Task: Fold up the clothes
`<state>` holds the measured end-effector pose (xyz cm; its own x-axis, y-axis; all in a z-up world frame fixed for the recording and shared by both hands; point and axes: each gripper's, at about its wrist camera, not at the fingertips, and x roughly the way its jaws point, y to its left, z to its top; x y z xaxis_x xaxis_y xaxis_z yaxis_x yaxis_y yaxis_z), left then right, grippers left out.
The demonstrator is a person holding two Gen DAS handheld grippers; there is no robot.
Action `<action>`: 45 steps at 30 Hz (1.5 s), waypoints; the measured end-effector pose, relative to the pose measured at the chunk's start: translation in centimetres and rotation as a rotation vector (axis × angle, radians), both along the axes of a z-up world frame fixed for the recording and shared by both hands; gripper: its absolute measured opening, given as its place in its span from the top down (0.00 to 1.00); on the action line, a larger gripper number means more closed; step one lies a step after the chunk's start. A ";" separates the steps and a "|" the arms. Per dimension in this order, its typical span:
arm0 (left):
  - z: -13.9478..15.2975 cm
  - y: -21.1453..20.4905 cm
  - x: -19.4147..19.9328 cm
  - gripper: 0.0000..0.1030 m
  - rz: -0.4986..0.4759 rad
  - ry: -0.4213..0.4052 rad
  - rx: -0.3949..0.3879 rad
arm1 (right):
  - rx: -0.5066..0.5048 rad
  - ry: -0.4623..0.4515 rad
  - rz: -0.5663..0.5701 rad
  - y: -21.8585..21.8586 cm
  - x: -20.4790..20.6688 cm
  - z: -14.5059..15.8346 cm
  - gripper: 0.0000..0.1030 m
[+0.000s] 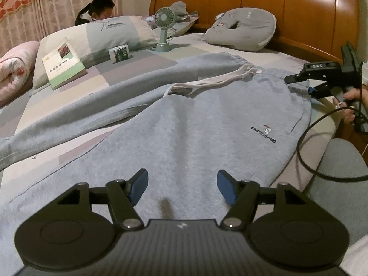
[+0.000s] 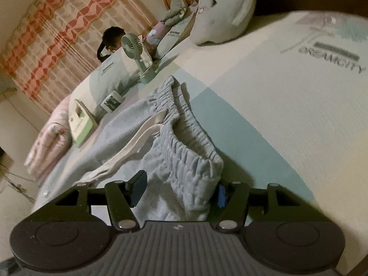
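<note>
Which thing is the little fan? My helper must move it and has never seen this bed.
Start at the wooden headboard and come down to the pillow beside it. The pale green handheld fan stands upright on its base against that pillow, the only thing there with a round grille.

This is a bedroom in a home. A bed (image 1: 142,62) with a patchwork-coloured sheet stands against a glossy wooden headboard (image 1: 264,4), with pillows (image 1: 108,34) and a rolled pink quilt (image 1: 13,69) along its far side. A book (image 1: 63,62) and a small green fan (image 1: 163,30) rest on the bedding, and patterned red-and-cream curtains (image 1: 46,2) hang behind.
</note>
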<state>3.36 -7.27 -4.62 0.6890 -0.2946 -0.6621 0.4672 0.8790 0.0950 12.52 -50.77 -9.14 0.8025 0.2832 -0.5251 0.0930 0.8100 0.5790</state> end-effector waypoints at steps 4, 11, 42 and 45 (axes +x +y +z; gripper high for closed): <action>0.2 0.2 -0.3 0.34 0.005 -0.009 0.010 | -0.072 0.014 -0.061 0.4 -0.6 0.3 0.77; 0.5 0.7 -0.7 0.34 0.016 -0.022 0.020 | -0.108 0.010 -0.118 -0.1 -2.3 1.2 0.80; -2.7 1.4 -0.4 0.33 0.033 0.114 0.033 | -0.474 -0.005 0.145 13.2 -6.3 7.1 0.41; -2.2 2.1 -0.4 0.32 0.050 0.080 0.033 | -0.525 0.025 0.209 16.4 -5.3 5.6 0.41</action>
<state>2.91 -5.18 -6.82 0.6469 -0.2377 -0.7245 0.4296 0.8986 0.0888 7.25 -34.39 -3.58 0.7428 0.1304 -0.6567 -0.0920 0.9914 0.0927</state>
